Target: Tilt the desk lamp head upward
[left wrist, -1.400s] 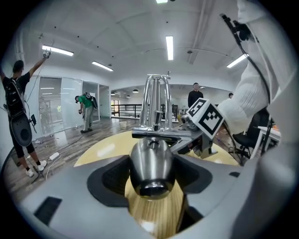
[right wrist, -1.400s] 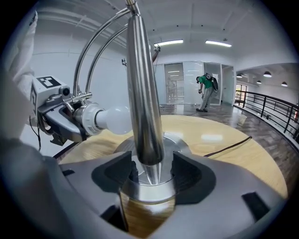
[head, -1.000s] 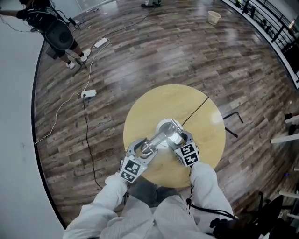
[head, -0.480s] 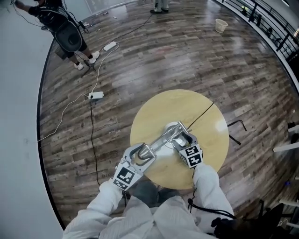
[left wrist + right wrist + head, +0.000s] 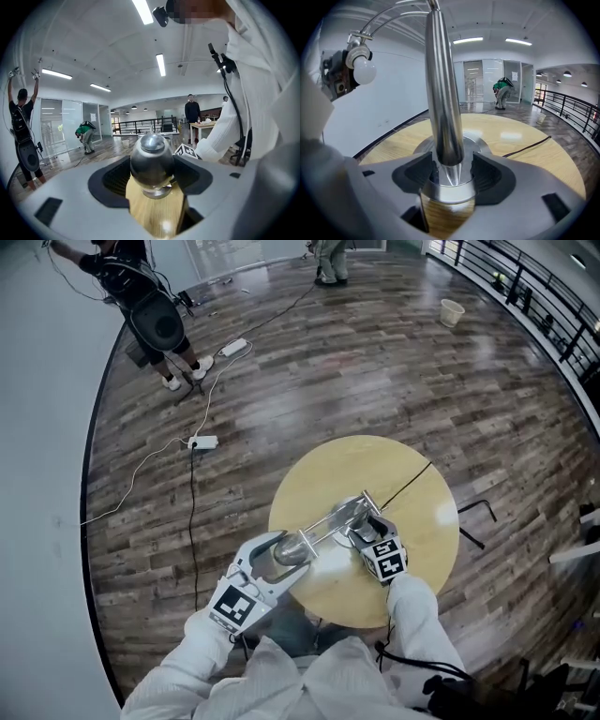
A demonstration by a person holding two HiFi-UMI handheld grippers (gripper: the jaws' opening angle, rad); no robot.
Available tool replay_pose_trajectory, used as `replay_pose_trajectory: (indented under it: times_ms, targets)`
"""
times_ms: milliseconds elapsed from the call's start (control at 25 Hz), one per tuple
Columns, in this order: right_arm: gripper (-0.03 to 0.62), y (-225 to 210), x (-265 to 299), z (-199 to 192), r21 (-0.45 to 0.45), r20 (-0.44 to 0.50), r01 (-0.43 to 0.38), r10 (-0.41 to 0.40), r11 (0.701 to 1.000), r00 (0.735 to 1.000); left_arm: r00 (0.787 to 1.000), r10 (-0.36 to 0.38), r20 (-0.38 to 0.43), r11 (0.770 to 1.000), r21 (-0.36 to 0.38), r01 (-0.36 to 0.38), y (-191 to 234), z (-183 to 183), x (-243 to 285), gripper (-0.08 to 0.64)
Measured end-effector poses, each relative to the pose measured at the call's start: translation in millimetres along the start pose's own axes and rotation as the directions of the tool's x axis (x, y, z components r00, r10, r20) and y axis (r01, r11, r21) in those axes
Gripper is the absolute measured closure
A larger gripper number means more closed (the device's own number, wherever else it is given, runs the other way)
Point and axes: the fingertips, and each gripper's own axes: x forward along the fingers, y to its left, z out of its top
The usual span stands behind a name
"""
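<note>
A chrome desk lamp stands on the round wooden table (image 5: 333, 470). Its rounded lamp head (image 5: 287, 548) sits between the jaws of my left gripper (image 5: 277, 557), which is shut on it; in the left gripper view the lamp head (image 5: 151, 159) fills the gap of the left gripper (image 5: 152, 177). My right gripper (image 5: 367, 527) is shut on the lamp's upright pole (image 5: 442, 112) just above the round base (image 5: 483, 143), as the right gripper (image 5: 449, 174) view shows. The white bulb (image 5: 363, 70) shows at that view's upper left, high off the table.
A black cord (image 5: 409, 482) runs from the lamp across the table to its far right edge. On the wood floor lie a power strip (image 5: 203, 442) and cables. A person with a backpack (image 5: 153, 320) stands far left; a bin (image 5: 452, 311) and railing far right.
My left gripper has risen with the lamp head and come toward me, so the head now sits past the table's near edge. The right gripper has kept still on the pole.
</note>
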Motion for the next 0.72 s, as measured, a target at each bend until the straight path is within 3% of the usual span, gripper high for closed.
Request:
replay_pose_trajectory:
  times_ms: [440, 720]
  targets:
    - [0.328, 7, -2, 1, -0.011, -0.014, -0.002, 0.002, 1.000, 1.000, 0.997, -0.035, 0.070, 0.998, 0.049, 0.032, -1, 80, -13, 0.275]
    - [0.328, 7, -4, -1, -0.016, -0.020, -0.005, 0.004, 1.000, 1.000, 0.996, -0.065, 0.059, 0.996, 0.073, 0.060, -3, 127, 2, 0.276]
